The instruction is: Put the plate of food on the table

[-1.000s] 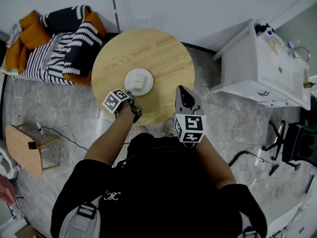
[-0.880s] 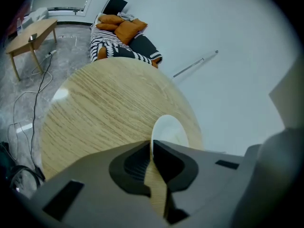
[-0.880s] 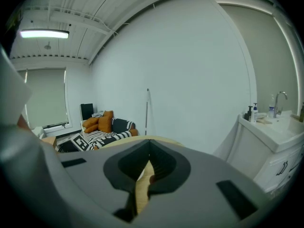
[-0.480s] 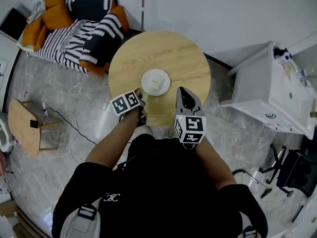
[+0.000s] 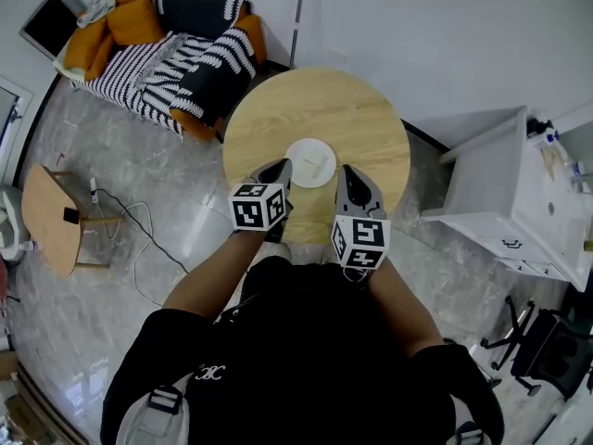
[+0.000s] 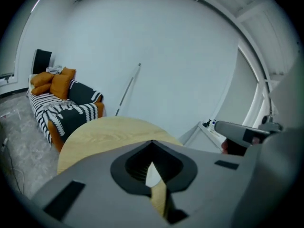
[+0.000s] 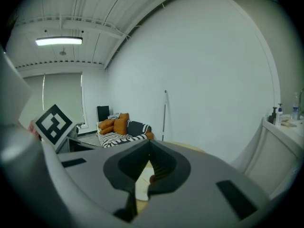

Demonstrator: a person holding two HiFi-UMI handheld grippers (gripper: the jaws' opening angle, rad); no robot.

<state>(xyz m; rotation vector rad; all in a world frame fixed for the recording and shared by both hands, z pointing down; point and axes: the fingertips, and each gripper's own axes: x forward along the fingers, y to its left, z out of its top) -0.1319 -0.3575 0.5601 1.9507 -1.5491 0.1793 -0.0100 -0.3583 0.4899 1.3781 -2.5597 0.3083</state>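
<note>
A striped sofa [image 5: 176, 63] with orange cushions stands at the far left. Just right of it is a round wooden table [image 5: 278, 109], and the white plate of food [image 5: 310, 163] sits near its middle. The left gripper [image 5: 280, 167] hovers just left of the plate, jaws closed together on nothing. The right gripper [image 5: 346, 171] hovers just right of the plate, jaws likewise closed and empty. A white cabinet [image 5: 505, 202] stands at the far right.

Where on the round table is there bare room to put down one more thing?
The far half of the table, behind the plate, is bare, as are its left and right sides. The near edge is crowded: the left gripper and right gripper flank the plate there.
</note>
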